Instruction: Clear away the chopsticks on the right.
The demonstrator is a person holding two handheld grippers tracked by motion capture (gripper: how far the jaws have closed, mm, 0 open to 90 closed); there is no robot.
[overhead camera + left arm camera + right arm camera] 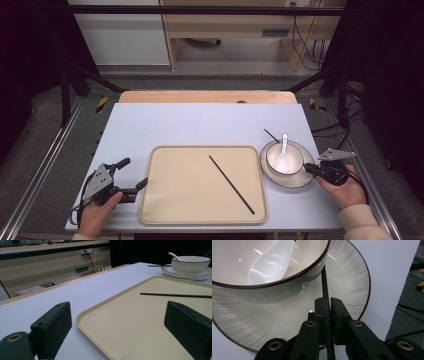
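Note:
A black chopstick [231, 184] lies slantwise on the beige tray [170, 200]. To the right of the tray a white bowl [285, 159] with a white spoon [284, 145] stands on a dark-rimmed plate [295, 181]. A second black chopstick [324, 282] lies on the plate [347, 285] beside the bowl [274, 290]. My right gripper [327, 302] is shut on its near end, low at the plate's right rim. The left gripper [117, 312] stands open across the tray's left rim [100, 307], one jaw over the tray, the other over the table, with nothing held.
The white tabletop [200, 125] stretches behind the tray to a wooden strip at the far edge. Metal rails run along both sides of the table. A wooden desk and cables stand beyond it.

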